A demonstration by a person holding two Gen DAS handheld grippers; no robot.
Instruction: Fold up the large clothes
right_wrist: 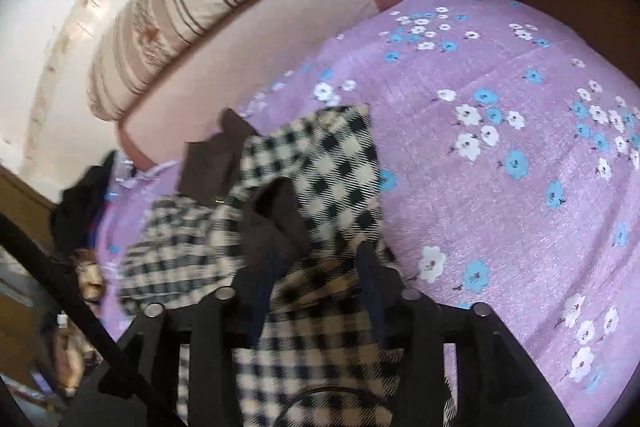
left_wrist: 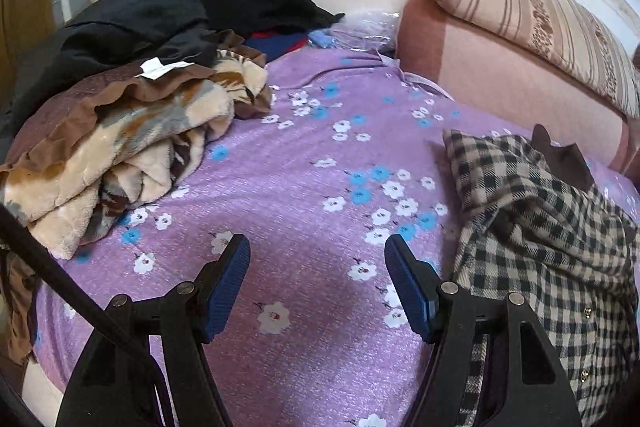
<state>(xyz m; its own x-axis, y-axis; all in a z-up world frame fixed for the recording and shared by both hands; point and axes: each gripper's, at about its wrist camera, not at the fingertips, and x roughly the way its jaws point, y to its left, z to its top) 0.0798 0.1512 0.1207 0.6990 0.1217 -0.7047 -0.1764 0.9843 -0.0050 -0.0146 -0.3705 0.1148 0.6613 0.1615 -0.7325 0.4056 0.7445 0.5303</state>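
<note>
A black-and-cream checked shirt (left_wrist: 540,235) with a brown collar lies bunched on the purple flowered bedsheet (left_wrist: 304,167), at the right of the left wrist view. My left gripper (left_wrist: 318,267) is open and empty above bare sheet, just left of the shirt. In the right wrist view, which is blurred, the shirt (right_wrist: 320,187) is lifted and draped between the fingers of my right gripper (right_wrist: 316,267), which is shut on its fabric. The brown collar (right_wrist: 276,219) hangs just ahead of the fingers.
A folded beige and brown fleece blanket (left_wrist: 132,155) lies at the left on the bed, with dark clothes (left_wrist: 160,19) piled behind it. A pink headboard (left_wrist: 500,75) topped by a striped bolster (left_wrist: 540,27) runs along the right. The sheet (right_wrist: 500,147) stretches right of the shirt.
</note>
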